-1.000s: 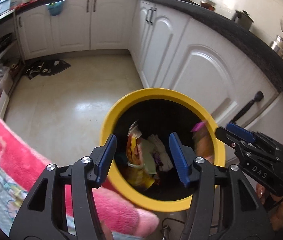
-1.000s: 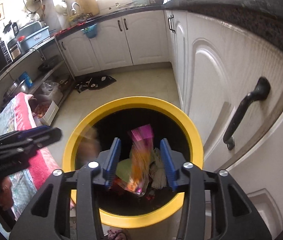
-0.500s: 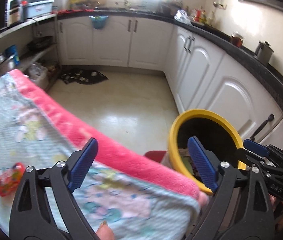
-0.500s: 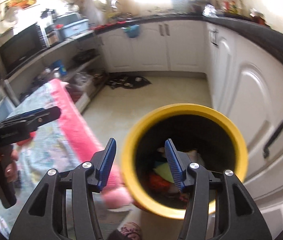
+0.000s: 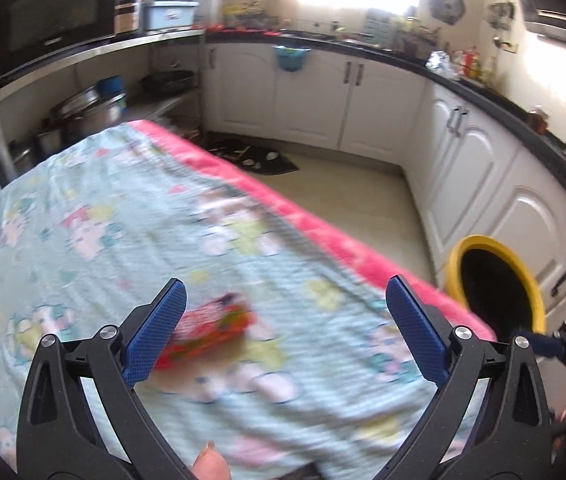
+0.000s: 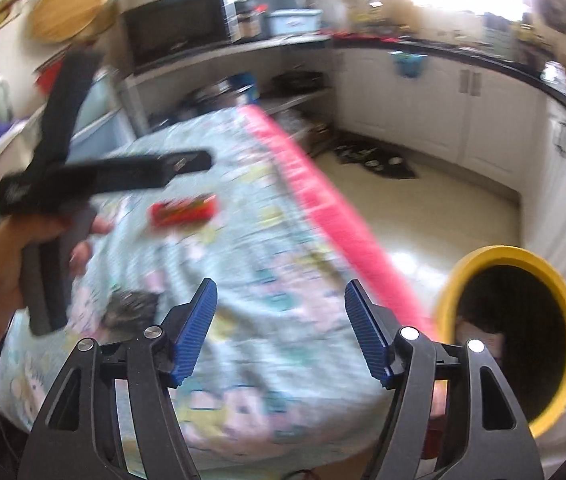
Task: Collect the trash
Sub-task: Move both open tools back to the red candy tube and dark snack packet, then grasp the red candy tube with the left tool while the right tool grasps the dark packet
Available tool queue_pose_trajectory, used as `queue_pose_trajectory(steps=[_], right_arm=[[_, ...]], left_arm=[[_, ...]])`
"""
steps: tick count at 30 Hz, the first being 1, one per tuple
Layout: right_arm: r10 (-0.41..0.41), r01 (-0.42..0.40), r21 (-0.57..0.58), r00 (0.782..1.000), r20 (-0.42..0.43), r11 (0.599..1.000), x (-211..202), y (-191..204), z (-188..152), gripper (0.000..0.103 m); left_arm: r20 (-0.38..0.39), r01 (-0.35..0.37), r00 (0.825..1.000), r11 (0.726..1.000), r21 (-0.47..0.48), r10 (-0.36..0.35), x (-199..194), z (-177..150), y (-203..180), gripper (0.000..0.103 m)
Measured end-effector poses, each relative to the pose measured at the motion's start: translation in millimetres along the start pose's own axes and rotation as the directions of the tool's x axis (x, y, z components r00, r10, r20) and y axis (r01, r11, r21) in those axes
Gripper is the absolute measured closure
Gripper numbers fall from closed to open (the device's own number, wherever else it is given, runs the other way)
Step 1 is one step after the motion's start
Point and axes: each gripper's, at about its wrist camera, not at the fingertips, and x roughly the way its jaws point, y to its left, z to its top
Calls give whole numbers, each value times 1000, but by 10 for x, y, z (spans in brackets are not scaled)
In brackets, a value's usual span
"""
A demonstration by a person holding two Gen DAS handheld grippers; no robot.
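Note:
A red and orange snack wrapper [image 5: 207, 334] lies on the patterned blanket [image 5: 131, 240], just beyond my left gripper [image 5: 287, 330], whose jaws are opening wide with nothing between them. The same wrapper [image 6: 185, 211] shows further off in the right wrist view. My right gripper [image 6: 281, 326] hovers over the blanket [image 6: 243, 280], its jaws opening and empty. A dark crumpled piece [image 6: 133, 306] lies near its left finger. The yellow bin [image 6: 511, 332] stands on the floor to the right, with trash inside. A hand holds the left gripper [image 6: 119, 176], blurred, at the left.
The blanket has a pink edge [image 5: 323, 228] towards the floor. White cupboards [image 5: 483, 168] under a dark counter run behind and to the right of the yellow bin [image 5: 499, 280]. A microwave [image 5: 55, 20] and pots [image 5: 87, 114] stand on shelves at the left. A dark mat [image 5: 259, 156] lies on the floor.
Both grippers have swung left, from over the yellow bin to over the blanket. A wrapper fell from the right gripper into the bin. Both pairs of jaws stand wider apart.

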Motion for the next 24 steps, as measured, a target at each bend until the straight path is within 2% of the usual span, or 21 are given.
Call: queue_pose_trajectory(steps=[2, 6, 9, 16, 17, 18, 22, 23, 24], right_arm=[[32, -33, -38, 999, -30, 999, 130, 206, -1, 39], [88, -94, -78, 993, -80, 992, 333, 526, -17, 39], [142, -155, -100, 982, -124, 983, 497, 728, -18, 38], [192, -213, -70, 955, -226, 975, 931, 963, -26, 39], [206, -225, -58, 951, -232, 973, 965, 972, -27, 43], [228, -245, -46, 945, -235, 968, 984, 980, -23, 53], [251, -268, -41, 938, -238, 962, 986, 996, -1, 64], [256, -272, -39, 937, -239, 961, 976, 989, 3, 86], [246, -265, -47, 939, -240, 963, 960, 978, 5, 97]], left_arm=[[-20, -30, 999, 1000, -3, 30, 31, -38, 188, 11], [-47, -14, 999, 1000, 21, 15, 107, -110, 422, 11], [-76, 22, 997, 999, 47, -18, 209, -150, 535, 11], [-141, 115, 985, 983, 144, -94, 437, -176, 563, 11], [-155, 118, 983, 979, 164, -93, 480, -189, 551, 11], [-166, 115, 982, 977, 181, -85, 522, -197, 541, 11], [-188, 137, 977, 969, 205, -98, 636, -225, 523, 11], [-192, 150, 975, 966, 212, -109, 652, -239, 516, 12], [-197, 156, 974, 963, 218, -113, 674, -247, 514, 19]])
